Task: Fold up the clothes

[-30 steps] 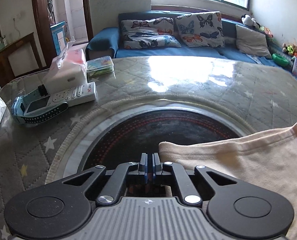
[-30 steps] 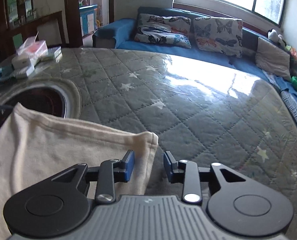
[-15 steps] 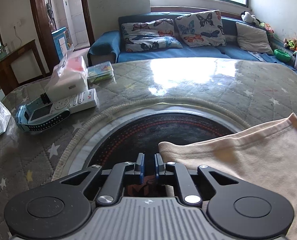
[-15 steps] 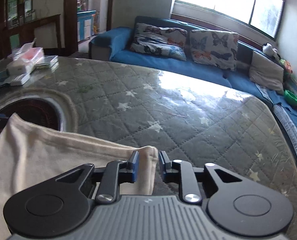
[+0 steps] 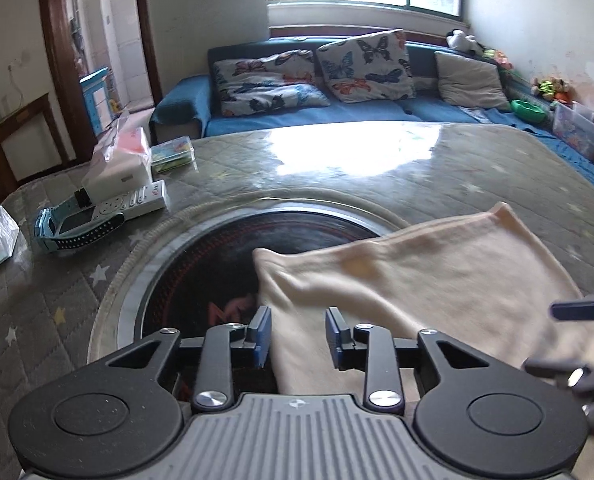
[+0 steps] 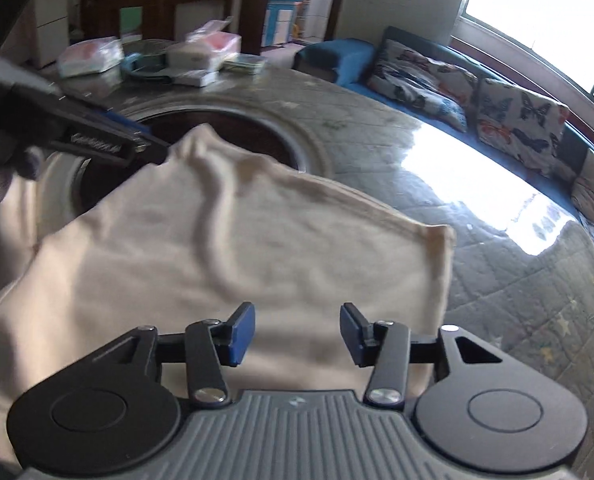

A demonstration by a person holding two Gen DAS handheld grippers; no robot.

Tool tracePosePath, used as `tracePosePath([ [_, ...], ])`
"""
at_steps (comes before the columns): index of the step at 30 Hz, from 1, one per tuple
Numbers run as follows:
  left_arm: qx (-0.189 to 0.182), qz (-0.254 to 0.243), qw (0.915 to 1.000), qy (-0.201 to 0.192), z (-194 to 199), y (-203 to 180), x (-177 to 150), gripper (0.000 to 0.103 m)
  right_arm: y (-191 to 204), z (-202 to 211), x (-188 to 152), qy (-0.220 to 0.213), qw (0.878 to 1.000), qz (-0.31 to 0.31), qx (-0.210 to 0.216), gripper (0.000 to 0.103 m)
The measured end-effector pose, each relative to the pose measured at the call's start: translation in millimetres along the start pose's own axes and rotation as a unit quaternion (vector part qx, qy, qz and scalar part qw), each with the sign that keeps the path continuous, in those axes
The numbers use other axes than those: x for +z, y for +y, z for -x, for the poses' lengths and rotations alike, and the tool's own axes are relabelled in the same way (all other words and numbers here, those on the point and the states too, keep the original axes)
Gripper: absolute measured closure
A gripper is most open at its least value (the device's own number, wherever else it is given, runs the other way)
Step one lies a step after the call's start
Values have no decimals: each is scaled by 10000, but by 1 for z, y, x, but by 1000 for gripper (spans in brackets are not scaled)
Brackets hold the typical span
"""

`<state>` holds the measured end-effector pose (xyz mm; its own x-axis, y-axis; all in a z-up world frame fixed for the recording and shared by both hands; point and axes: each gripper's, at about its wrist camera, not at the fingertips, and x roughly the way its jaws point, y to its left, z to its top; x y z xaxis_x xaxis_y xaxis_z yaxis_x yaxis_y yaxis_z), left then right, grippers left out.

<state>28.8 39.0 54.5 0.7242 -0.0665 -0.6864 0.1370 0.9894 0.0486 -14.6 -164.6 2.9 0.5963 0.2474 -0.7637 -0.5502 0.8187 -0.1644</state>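
The left gripper (image 5: 299, 336) has just been opening, its jaws parted over the near edge of the cream garment (image 5: 429, 280) without pinching it. The right gripper (image 6: 297, 334) has likewise been opening above the cloth, which lies on the quilted table (image 6: 397, 152), partly covering the round dark inset (image 5: 201, 272).

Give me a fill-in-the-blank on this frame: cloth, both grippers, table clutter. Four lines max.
1. The cream garment partly covers the round dark ____ set in the table.
2. The jaws of the left gripper, just opened, stand ____ with cloth between them.
3. The right gripper, pads apart, ____ grip the garment.
4. The white remote control lies beside a blue ____.

Missing words: cooktop; open; does not; watch
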Motion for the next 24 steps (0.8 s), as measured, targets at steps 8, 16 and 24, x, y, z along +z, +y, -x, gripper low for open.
tracePosePath([
  [8, -480, -568, 9972, 2, 41, -32, -53, 63, 62, 40, -31, -201, 9963, 746, 385, 43],
  [16, -293, -1098, 9933, -194, 58, -40, -95, 61, 56, 77, -69, -276, 9980, 382, 422, 42],
  [24, -264, -1144, 9927, -272, 62, -36, -102, 61, -27, 101, -104, -500, 9919, -1145, -205, 42],
])
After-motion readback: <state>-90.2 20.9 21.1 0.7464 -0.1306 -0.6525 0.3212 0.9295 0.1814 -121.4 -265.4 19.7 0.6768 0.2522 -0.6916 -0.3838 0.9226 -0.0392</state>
